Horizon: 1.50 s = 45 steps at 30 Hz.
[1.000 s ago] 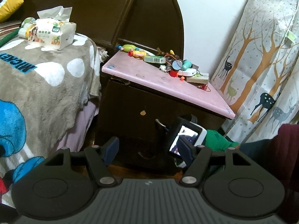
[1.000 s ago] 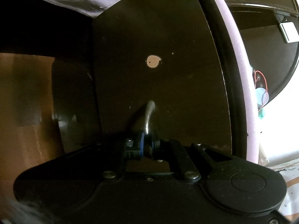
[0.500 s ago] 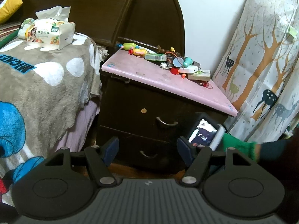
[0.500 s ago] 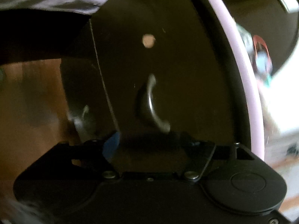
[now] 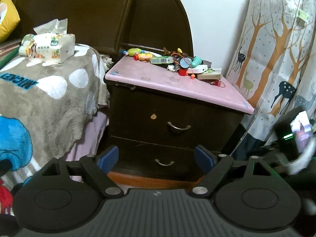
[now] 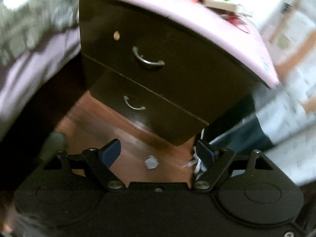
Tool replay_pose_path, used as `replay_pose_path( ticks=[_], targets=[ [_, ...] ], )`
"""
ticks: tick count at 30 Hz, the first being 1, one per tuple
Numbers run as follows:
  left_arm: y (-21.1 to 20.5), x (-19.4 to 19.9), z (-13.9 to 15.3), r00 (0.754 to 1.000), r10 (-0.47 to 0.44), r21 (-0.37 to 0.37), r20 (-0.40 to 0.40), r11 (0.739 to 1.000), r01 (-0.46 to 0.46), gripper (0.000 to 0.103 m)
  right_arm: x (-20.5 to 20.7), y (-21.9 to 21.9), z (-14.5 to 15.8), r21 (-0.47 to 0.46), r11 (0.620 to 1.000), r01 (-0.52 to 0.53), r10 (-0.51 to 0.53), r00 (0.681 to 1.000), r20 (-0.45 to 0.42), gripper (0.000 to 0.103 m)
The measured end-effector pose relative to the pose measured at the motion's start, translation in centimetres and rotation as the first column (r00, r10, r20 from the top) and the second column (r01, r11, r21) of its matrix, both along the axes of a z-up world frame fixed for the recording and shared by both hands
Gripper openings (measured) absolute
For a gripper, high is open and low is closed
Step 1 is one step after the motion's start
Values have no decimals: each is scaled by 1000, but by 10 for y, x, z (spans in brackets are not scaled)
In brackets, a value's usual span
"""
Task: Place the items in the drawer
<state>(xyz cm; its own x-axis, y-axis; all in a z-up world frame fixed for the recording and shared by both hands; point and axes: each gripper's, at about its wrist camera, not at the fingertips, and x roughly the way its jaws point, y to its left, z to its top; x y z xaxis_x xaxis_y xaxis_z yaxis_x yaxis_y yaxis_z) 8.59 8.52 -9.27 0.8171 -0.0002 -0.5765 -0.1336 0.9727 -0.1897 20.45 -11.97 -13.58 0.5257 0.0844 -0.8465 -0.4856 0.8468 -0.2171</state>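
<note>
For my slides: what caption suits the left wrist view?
Empty left claw opening before closed nightstand drawers.

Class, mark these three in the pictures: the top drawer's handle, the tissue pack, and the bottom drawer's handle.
top drawer handle (image 5: 178, 128), left wrist view, middle of the curved metal bar.
tissue pack (image 5: 51, 48), left wrist view, printed front face.
bottom drawer handle (image 6: 134, 104), right wrist view, lower curve of the bar.

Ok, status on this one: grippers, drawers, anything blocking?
Left gripper and right gripper both opening, nothing between the fingers. Top drawer and bottom drawer shut. Items on nightstand top. Nothing blocking the drawer fronts.
</note>
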Motion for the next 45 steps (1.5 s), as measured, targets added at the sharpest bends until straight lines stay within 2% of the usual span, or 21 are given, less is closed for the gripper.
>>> replay_pose_path(
  ticks=[4, 6, 10, 15, 21, 27, 45],
  targets=[
    [-9, -5, 8, 1000, 12, 1, -14, 1000, -12, 85, -28, -11, 29, 95, 994, 52, -52, 999, -10, 86],
    [-18, -8, 15, 1000, 4, 15, -10, 1000, -4, 85, -45, -19, 44, 119, 989, 91, -93, 996, 15, 88],
    [-42, -14, 37, 999, -11, 120, 34, 993, 7, 85, -65, -29, 64, 175, 969, 174, -180, 983, 19, 90],
    [-71, -20, 54, 997, -65, 202, 48, 978, 54, 90, -90, -44, 87, 201, 954, 222, -237, 970, 53, 91],
    [-91, -29, 69, 992, -121, 215, 41, 970, 110, 90, -107, -61, 107, 244, 939, 244, -270, 960, 79, 91],
    [-90, -38, 84, 992, -112, 154, 55, 983, 103, 90, -122, -65, 118, 264, 938, 224, -258, 961, 102, 91],
    [-83, -53, 97, 993, -89, 144, 81, 987, 76, 90, -143, -58, 136, 292, 942, 167, -219, 963, 157, 91]
  ],
)
